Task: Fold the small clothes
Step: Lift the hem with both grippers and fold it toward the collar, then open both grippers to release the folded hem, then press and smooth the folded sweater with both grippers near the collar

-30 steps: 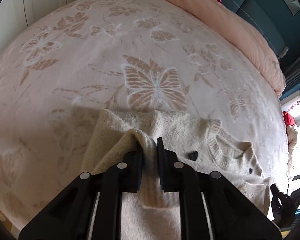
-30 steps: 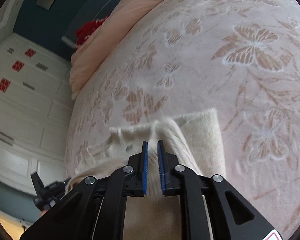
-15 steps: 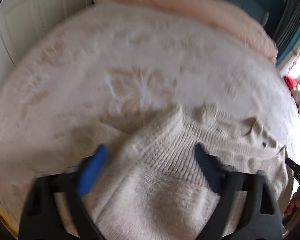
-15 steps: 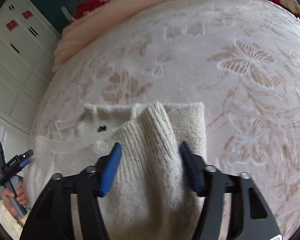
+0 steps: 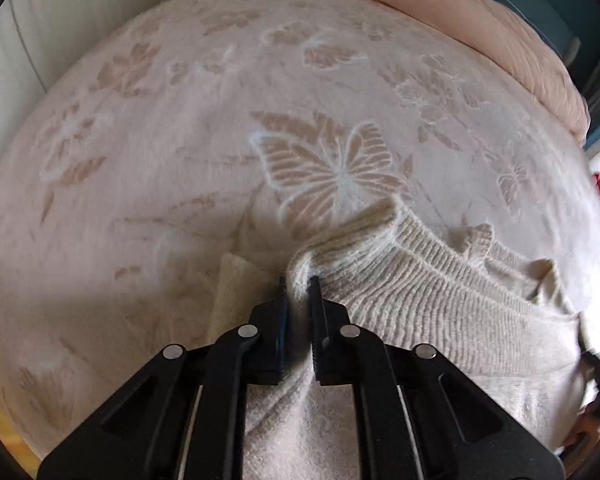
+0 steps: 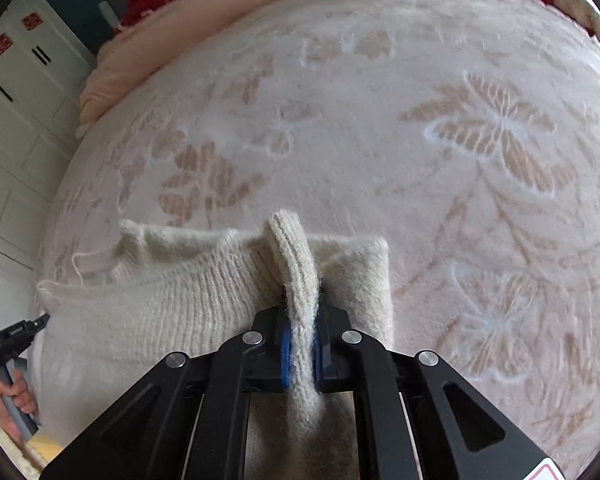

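No legible text or labels.

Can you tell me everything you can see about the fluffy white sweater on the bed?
The sweater is a cream, fuzzy knit with ribbed bands, small and soft-looking. It lies partly folded on the butterfly blanket, its edges rumpled. Each gripper has pinched up a ridge of the ribbed knit: the left gripper is shut on a fold near one side, the right gripper is shut on a raised fold near the other. Both have just been closing, with knit between the pads. Only the blanket and the two grippers touch it.
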A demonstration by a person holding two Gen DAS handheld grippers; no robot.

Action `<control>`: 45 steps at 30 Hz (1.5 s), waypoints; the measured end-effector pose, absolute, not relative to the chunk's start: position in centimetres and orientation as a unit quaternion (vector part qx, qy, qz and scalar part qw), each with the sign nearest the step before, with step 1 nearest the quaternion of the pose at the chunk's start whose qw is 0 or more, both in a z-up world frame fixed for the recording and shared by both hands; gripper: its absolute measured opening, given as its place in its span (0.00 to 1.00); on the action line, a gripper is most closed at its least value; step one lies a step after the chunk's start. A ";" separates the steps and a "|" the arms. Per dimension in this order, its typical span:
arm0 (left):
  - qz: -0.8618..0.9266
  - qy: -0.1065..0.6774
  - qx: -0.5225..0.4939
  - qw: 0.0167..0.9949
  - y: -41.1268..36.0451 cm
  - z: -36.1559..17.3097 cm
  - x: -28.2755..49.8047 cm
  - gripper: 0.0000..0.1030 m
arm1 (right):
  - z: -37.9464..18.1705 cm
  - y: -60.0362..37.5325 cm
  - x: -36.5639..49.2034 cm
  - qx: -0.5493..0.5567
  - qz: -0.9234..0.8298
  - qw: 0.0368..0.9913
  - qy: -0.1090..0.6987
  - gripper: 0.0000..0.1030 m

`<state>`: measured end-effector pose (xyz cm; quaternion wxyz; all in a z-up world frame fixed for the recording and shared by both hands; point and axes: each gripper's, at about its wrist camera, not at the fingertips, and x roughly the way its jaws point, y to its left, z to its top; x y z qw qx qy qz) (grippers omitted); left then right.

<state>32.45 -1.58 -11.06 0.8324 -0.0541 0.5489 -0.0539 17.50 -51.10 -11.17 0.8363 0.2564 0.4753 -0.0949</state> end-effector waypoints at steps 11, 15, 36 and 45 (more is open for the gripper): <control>-0.043 0.554 -0.030 0.831 -2.4 -11.3 32.9 0.08 | -11.3 -51.4 17.5 0.268 -0.090 0.832 0.477 0.15; -0.040 0.511 -0.059 0.856 -1.2 -7.2 31.0 0.12 | -5.9 -51.0 14.2 0.280 -0.093 0.863 0.409 0.19; -0.137 0.526 -0.118 0.831 -7.0 -9.3 26.7 0.26 | -6.0 -41.1 20.6 0.203 0.014 0.866 0.456 0.34; -0.098 0.545 -0.067 0.830 -7.8 -12.5 30.9 0.32 | -10.3 -36.4 24.1 0.093 0.024 0.850 0.518 0.05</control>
